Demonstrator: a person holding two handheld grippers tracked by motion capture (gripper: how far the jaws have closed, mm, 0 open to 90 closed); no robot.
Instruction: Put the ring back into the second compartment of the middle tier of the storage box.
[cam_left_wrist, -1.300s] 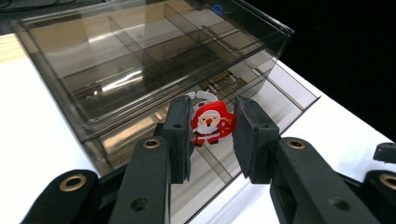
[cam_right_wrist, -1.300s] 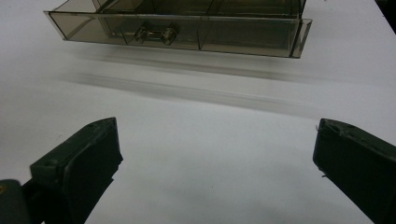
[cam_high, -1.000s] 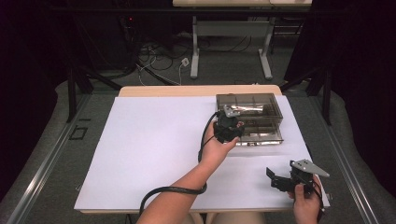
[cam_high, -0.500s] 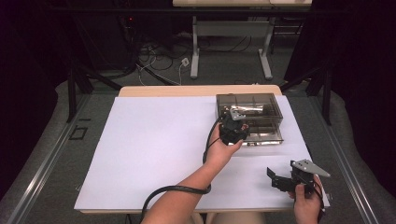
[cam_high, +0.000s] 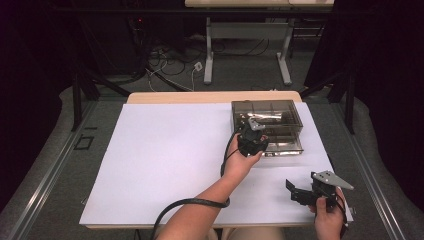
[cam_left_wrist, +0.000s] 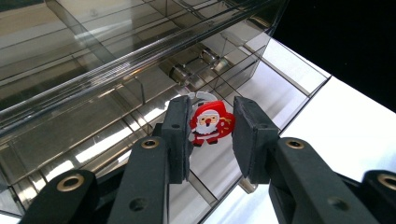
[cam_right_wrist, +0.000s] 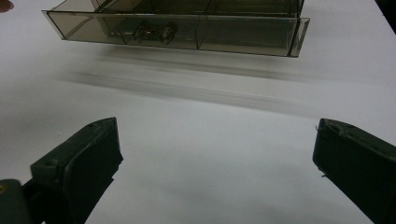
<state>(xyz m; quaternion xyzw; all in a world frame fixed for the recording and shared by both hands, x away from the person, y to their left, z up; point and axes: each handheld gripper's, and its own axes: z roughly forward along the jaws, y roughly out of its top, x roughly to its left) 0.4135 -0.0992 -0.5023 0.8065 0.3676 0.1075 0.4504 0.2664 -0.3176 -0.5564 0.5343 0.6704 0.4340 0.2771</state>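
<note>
A small red Santa figure (cam_left_wrist: 208, 122) with a white loop on top sits between the pads of my left gripper (cam_left_wrist: 211, 116), which is shut on it. In the high view that gripper (cam_high: 253, 131) hangs over the left part of the pulled-out drawer (cam_high: 286, 145) of a smoky clear plastic box (cam_high: 272, 111). The drawer (cam_right_wrist: 243, 35) is split into compartments, and small metal parts (cam_right_wrist: 154, 32) lie in one. My right gripper (cam_high: 300, 192) rests low at the table's front right, well short of the drawer. Its jaws stand wide open around nothing (cam_right_wrist: 217, 154).
A white sheet (cam_high: 165, 160) covers the table, with bare room to the left and in front of the box. The left gripper's black cable (cam_high: 190, 204) trails off the front edge. Beyond the far edge, table legs and cables stand on the floor.
My left gripper has moved a little right and forward, from beside the box front to over the open drawer. The right gripper has stayed put.
</note>
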